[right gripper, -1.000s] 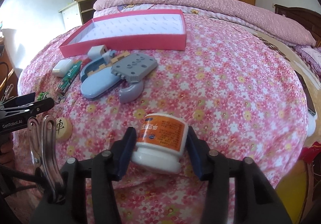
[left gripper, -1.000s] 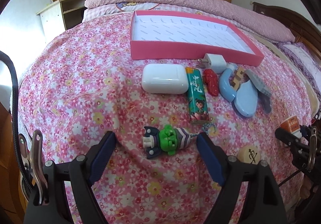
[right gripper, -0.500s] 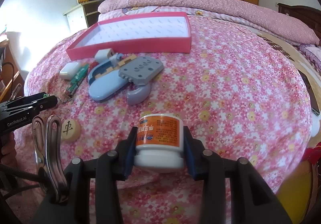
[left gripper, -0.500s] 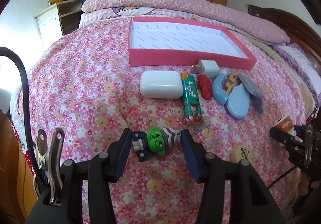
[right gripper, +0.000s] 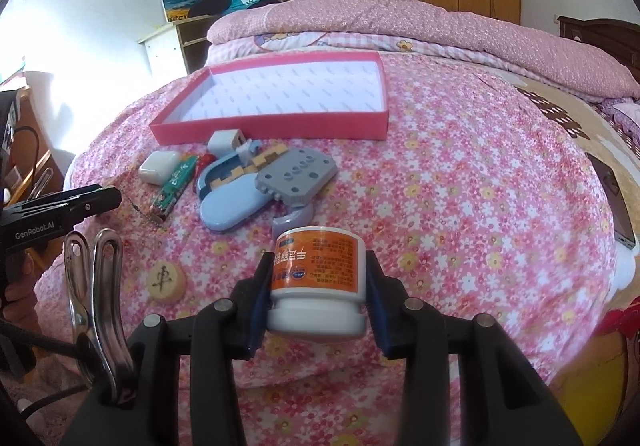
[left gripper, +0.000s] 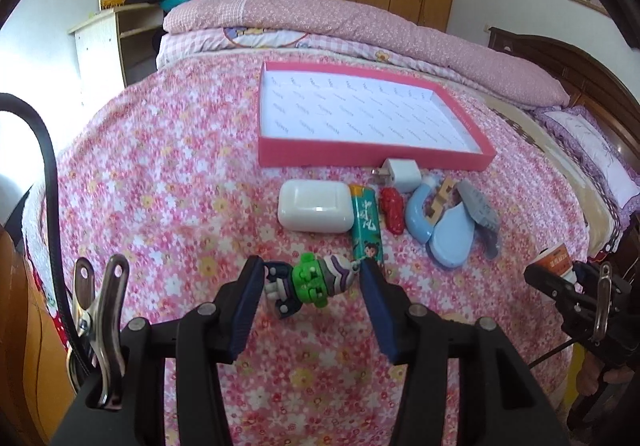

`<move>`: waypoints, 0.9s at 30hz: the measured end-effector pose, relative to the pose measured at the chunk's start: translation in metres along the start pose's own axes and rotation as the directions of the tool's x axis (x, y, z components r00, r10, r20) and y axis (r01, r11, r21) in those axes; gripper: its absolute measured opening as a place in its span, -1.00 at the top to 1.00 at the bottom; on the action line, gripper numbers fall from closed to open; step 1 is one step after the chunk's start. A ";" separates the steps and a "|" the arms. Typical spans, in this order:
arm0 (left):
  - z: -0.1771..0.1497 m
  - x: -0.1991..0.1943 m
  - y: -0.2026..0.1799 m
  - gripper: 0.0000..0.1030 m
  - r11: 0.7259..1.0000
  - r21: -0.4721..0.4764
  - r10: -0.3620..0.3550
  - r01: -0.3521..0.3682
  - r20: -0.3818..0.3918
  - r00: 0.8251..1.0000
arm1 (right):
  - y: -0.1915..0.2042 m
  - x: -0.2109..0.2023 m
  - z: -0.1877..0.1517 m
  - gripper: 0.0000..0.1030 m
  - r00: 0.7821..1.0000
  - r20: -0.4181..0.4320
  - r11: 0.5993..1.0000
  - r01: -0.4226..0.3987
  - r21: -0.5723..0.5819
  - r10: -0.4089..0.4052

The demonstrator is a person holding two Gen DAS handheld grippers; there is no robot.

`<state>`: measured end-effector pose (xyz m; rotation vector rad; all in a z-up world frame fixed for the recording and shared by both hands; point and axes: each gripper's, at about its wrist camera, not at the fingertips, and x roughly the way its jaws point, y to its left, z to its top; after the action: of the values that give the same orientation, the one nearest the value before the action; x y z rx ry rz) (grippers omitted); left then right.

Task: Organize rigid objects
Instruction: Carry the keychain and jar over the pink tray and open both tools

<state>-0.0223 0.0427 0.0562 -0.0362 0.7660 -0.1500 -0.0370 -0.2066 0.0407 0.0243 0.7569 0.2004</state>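
My left gripper (left gripper: 312, 280) is shut on a small green-headed toy figure (left gripper: 310, 282) and holds it above the flowered bedspread. My right gripper (right gripper: 318, 286) is shut on a white jar with an orange label (right gripper: 318, 278), lifted off the bed; it also shows in the left wrist view (left gripper: 554, 260). A pink tray with a white floor (left gripper: 372, 156) lies empty further back, also in the right wrist view (right gripper: 276, 128).
In front of the tray lie a white earbud case (left gripper: 314, 206), a green lighter (left gripper: 367, 226), a red piece (left gripper: 392, 210), a white charger plug (left gripper: 400, 174), a blue shoehorn-like thing (left gripper: 444, 230) and a grey block (left gripper: 480, 206). A wooden chess piece (right gripper: 165, 281) lies near me.
Both grippers closed on their objects and lifted them: the left on the toy figure, the right on the jar. Both views have risen and pulled back a little.
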 end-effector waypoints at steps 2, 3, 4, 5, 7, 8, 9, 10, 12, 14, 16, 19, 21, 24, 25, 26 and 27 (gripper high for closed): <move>0.006 -0.007 -0.002 -0.01 1.000 0.018 0.005 -0.005 0.030 1.000 | 0.001 -0.003 0.003 0.18 1.000 0.009 1.000 -0.011 -0.004 0.011; 0.009 -0.010 -0.004 -0.01 1.000 0.027 0.003 -0.004 0.042 0.999 | 0.001 -0.004 0.005 0.18 1.000 0.012 1.000 -0.018 -0.004 0.018; 0.013 -0.012 -0.006 -0.01 0.999 0.038 0.003 -0.005 0.053 0.999 | 0.002 -0.005 0.007 0.17 1.000 0.014 1.000 -0.025 -0.004 0.025; 0.017 -0.013 -0.007 -0.01 0.999 0.045 0.003 -0.006 0.060 0.998 | 0.002 -0.006 0.009 0.18 0.999 0.015 0.999 -0.031 -0.005 0.032; 0.024 -0.016 -0.010 -0.01 0.998 0.056 0.000 -0.004 0.076 0.997 | 0.004 -0.007 0.013 0.18 0.999 0.020 0.999 -0.040 -0.008 0.041; 0.027 -0.016 -0.012 -0.01 0.998 0.059 -0.003 -0.002 0.081 0.997 | 0.005 -0.007 0.015 0.17 0.999 0.023 0.999 -0.044 -0.011 0.044; 0.030 -0.016 -0.013 -0.01 0.998 0.060 -0.006 0.001 0.085 0.996 | 0.006 -0.007 0.018 0.18 0.998 0.025 0.999 -0.049 -0.015 0.050; 0.034 -0.015 -0.014 -0.01 0.998 0.062 -0.014 0.009 0.086 0.996 | 0.006 -0.008 0.020 0.18 0.998 0.027 0.998 -0.053 -0.017 0.053; 0.041 -0.013 -0.017 -0.01 0.998 0.065 -0.028 0.022 0.085 0.996 | 0.008 -0.007 0.026 0.18 0.998 0.028 0.998 -0.061 -0.022 0.062; 0.047 -0.012 -0.021 -0.01 0.997 0.068 -0.034 0.028 0.089 0.995 | 0.009 -0.006 0.032 0.18 0.997 0.028 0.997 -0.073 -0.023 0.074; 0.055 -0.009 -0.024 -0.01 0.997 0.074 -0.034 0.027 0.096 0.995 | 0.011 -0.004 0.041 0.18 0.996 0.029 0.996 -0.083 -0.031 0.084; 0.067 -0.001 -0.028 -0.01 0.996 0.081 -0.029 0.021 0.100 0.995 | 0.014 -0.002 0.053 0.18 0.996 0.039 0.995 -0.083 -0.053 0.086; 0.074 0.004 -0.029 -0.01 0.996 0.080 -0.035 0.028 0.095 0.995 | 0.016 0.002 0.064 0.18 0.996 0.045 0.994 -0.079 -0.070 0.082; 0.087 0.017 -0.029 -0.01 0.997 0.070 -0.044 0.038 0.084 0.995 | 0.016 0.008 0.079 0.18 0.995 0.050 0.993 -0.083 -0.078 0.087; 0.091 0.021 -0.029 -0.01 0.997 0.068 -0.045 0.040 0.082 0.996 | 0.016 0.012 0.085 0.18 0.995 0.052 0.993 -0.086 -0.080 0.090; 0.095 0.025 -0.029 -0.01 0.997 0.064 -0.046 0.041 0.078 0.996 | 0.016 0.015 0.090 0.18 0.995 0.053 0.993 -0.085 -0.081 0.090; 0.099 0.030 -0.028 -0.01 0.997 0.057 -0.046 0.042 0.074 0.996 | 0.016 0.019 0.096 0.17 0.995 0.051 0.993 -0.087 -0.085 0.091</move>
<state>0.0645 0.0079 0.1095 -0.0058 0.6857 -0.2109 0.0392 -0.1825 0.0991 -0.0149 0.6925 0.3147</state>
